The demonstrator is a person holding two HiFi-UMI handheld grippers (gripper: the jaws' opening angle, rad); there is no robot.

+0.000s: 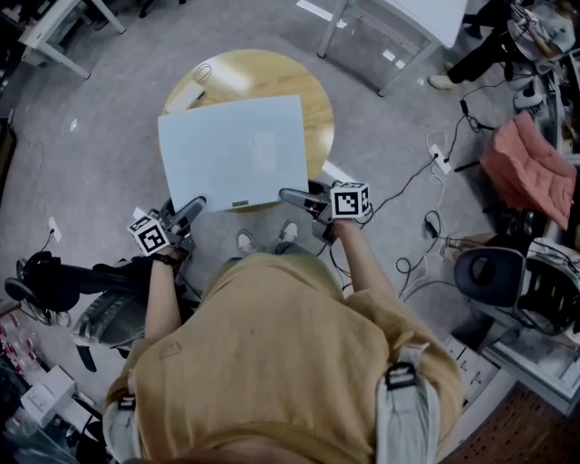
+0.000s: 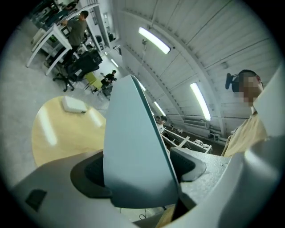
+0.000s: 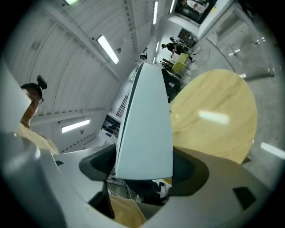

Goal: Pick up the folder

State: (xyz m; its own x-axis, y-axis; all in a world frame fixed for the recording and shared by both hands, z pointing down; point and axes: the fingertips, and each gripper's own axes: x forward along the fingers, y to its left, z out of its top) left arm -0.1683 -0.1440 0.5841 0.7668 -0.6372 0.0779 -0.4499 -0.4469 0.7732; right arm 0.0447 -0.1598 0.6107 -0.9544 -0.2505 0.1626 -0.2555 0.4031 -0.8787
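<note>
A light blue folder (image 1: 234,152) is held flat over the round wooden table (image 1: 314,101). My left gripper (image 1: 194,209) is shut on its near left corner, and my right gripper (image 1: 293,196) is shut on its near right corner. In the left gripper view the folder (image 2: 133,147) runs edge-on between the dark pads (image 2: 94,173) of my left gripper (image 2: 141,179). The right gripper view shows the folder (image 3: 147,129) the same way, clamped in my right gripper (image 3: 142,168), with the table (image 3: 213,120) beyond.
A small white object (image 1: 186,95) lies on the table's far left, also in the left gripper view (image 2: 74,104). Round the table stand a white desk (image 1: 410,20), a pink cloth (image 1: 530,168), floor cables (image 1: 426,195) and black equipment (image 1: 54,281).
</note>
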